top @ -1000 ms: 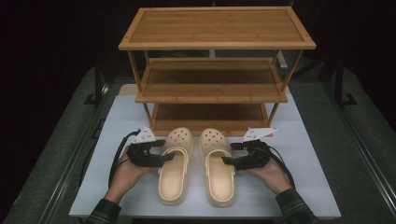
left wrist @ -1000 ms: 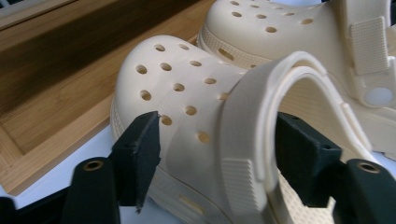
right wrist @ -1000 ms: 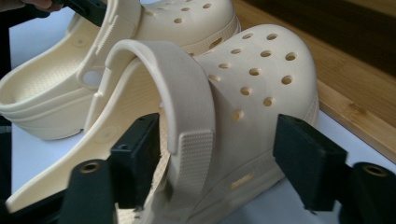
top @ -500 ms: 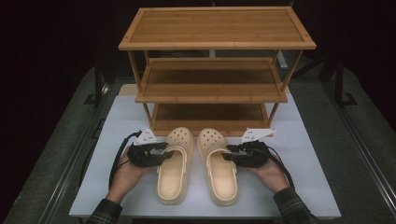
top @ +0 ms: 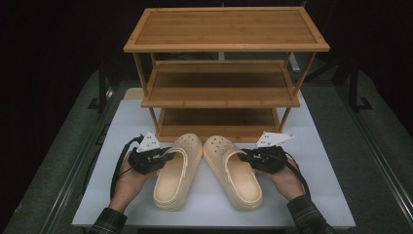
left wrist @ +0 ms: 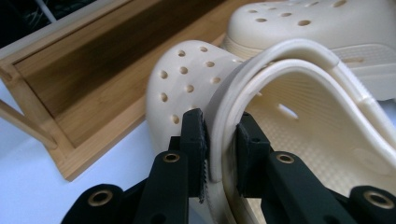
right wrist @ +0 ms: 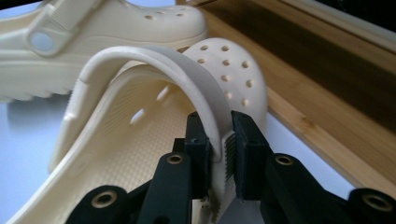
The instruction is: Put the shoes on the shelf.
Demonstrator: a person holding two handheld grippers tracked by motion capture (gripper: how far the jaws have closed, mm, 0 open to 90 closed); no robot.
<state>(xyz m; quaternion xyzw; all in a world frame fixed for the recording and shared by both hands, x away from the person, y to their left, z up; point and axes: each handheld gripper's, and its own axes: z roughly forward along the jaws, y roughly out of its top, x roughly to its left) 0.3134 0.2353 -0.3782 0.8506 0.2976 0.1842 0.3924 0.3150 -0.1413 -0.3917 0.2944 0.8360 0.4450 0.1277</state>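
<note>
Two cream clogs lie side by side, toes toward the rack, on the white mat. My left gripper point(top: 165, 157) reaches in from the left, and its jaws have just been closing on the left clog point(top: 178, 170). In the left gripper view the pads point(left wrist: 198, 140) press the left clog's point(left wrist: 187, 79) side wall and strap from both sides. My right gripper point(top: 247, 157) comes in from the right, and its jaws have likewise just been closing on the right clog point(top: 234, 170). In the right gripper view its pads point(right wrist: 243, 140) pinch the right clog's point(right wrist: 229, 65) strap and rim.
A three-shelf bamboo shoe rack point(top: 224, 97) stands just behind the clogs, its lowest shelf point(top: 219, 122) close to their toes. The white mat point(top: 316, 161) has bare room on both outer sides. Dark floor surrounds the table.
Both pairs of jaws have closed onto the clogs' side walls. The hands and the clogs have stayed nearly where they were.
</note>
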